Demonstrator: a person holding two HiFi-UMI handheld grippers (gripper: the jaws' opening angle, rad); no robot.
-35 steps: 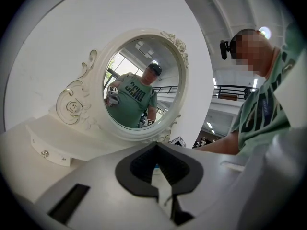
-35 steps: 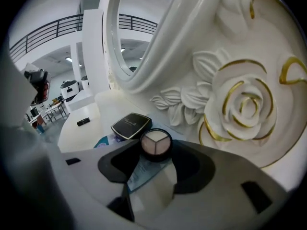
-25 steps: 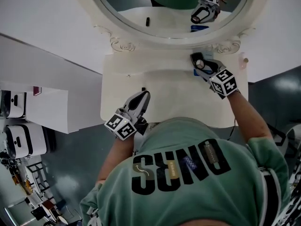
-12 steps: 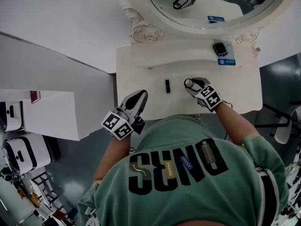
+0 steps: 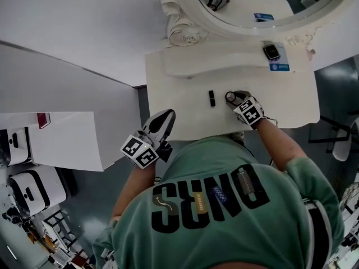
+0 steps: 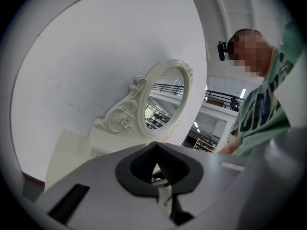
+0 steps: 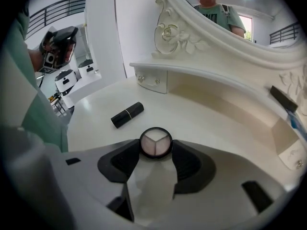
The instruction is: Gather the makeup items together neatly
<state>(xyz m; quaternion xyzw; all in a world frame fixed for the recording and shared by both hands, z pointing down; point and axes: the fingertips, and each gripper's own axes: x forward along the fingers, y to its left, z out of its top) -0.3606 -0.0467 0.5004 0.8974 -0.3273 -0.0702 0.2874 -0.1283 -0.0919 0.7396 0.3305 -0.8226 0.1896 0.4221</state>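
Surface: I'm looking down on a cream vanity table standing against a white wall, with an ornate oval mirror rising behind it.
Left gripper: it's hovering at the table's front left edge, jaws pressed together with nothing between them.
Lipstick: the black tube is lying on its side mid-table, just left of my right gripper and apart from it.
Right gripper: it's tilting down toward the tabletop, jaws clamping a round eyeshadow compact by its rim.
Back shelf: a small dark round item is sitting by a blue card at the far right, well apart from the rest.
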